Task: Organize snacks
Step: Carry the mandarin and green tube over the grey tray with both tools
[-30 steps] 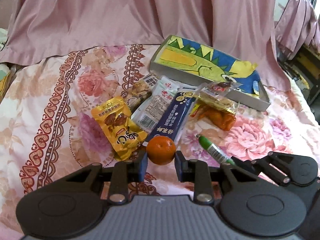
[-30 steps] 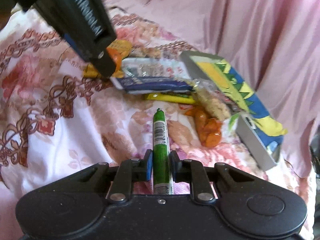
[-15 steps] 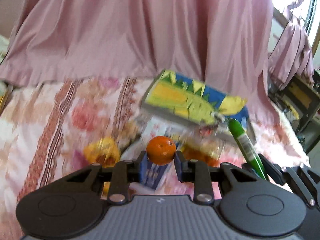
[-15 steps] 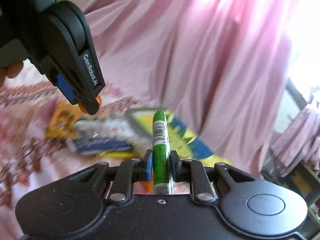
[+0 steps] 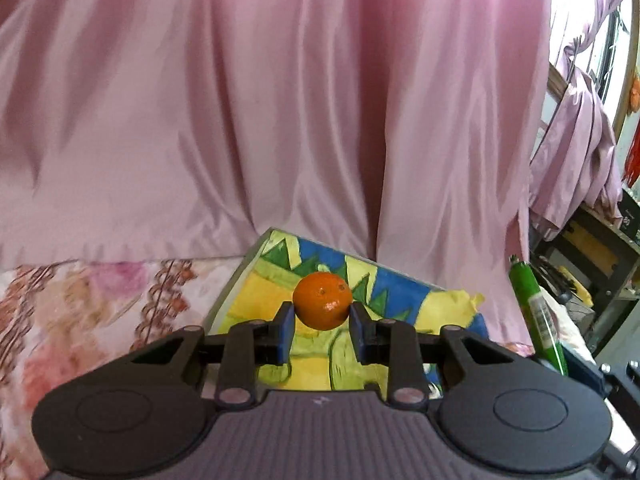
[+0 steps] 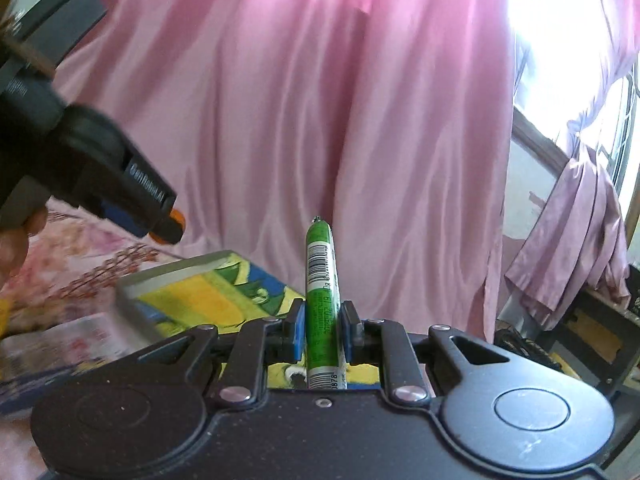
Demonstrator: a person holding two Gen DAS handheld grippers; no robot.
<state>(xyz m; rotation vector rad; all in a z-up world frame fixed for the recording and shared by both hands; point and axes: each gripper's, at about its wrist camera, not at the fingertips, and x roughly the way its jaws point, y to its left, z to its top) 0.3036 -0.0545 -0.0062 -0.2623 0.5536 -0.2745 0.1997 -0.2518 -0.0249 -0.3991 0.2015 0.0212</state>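
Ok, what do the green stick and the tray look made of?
Green stick: glossy printed plastic film, judging by its sheen, barcode and crimped tip. Tray: probably cardboard or thin board, with matte grey walls and a printed yellow-blue base; I cannot be sure.

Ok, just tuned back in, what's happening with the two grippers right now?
Both are loaded and up in the air. The left gripper is shut on a small orange, held above the colourful shallow box. The right gripper is clamped on a green stick-shaped snack that points up and forward, also near that box. Neither item has been set down yet; other snack packets lie blurred on the floral bedspread.
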